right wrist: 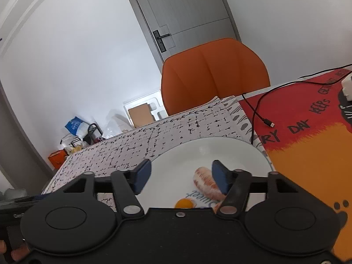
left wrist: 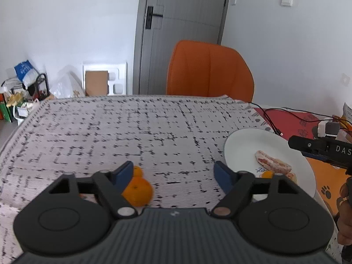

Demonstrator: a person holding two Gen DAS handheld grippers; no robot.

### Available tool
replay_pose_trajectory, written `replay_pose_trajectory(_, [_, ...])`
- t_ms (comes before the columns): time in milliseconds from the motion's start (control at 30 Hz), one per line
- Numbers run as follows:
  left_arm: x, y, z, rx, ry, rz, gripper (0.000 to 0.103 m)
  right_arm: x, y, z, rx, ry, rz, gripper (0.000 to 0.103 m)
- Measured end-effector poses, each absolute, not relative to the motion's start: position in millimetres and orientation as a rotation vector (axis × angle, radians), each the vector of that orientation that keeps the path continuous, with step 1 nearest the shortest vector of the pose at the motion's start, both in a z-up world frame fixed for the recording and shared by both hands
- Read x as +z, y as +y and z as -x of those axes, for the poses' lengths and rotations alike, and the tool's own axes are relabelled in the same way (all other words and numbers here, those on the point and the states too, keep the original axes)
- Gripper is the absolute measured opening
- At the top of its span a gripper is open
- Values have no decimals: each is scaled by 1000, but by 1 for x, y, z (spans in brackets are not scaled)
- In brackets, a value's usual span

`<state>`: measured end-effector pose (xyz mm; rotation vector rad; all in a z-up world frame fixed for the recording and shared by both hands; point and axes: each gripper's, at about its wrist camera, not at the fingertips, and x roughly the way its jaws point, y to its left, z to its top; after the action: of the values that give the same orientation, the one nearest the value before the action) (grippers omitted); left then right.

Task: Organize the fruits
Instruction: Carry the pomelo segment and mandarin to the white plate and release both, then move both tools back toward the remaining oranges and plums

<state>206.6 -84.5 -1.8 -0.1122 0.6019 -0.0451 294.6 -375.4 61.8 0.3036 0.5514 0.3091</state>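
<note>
Gaping wide and empty, the left gripper (left wrist: 173, 171) hangs above woven, black-flecked cloth (left wrist: 132, 129); a round orange (left wrist: 138, 190) lies by its left finger. Right gripper (right wrist: 181, 176), parted, holds nothing over a smooth white plate (right wrist: 176, 160) at the cloth's right edge; peeled segments (right wrist: 205, 181) lie there.

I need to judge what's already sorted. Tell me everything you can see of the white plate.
The white plate is round, glossy, ceramic-looking, with blue lettering partly hidden near its close edge. It lies flat on the patterned cloth, beside the red and orange mat. On it rest peeled citrus segments and a small orange piece.
</note>
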Motion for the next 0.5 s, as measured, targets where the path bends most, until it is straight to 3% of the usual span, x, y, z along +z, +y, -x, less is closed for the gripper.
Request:
replay_pose_trajectory(67, [0, -78, -199, -49, 590, 105, 84, 64, -369, -286, 299, 546, -295, 79])
replay_pose_trajectory(267, [2, -50, -176, -20, 562, 125, 86, 68, -349, -266, 278, 550, -268, 97])
replay_pose_trajectory(367, [2, -34, -163, 5, 551, 144, 86, 69, -342, -259, 285, 551, -285, 103])
replay_pose_trajectory(500, [5, -14, -148, 44, 535, 174, 87, 72, -329, -250, 291, 555, -282, 103])
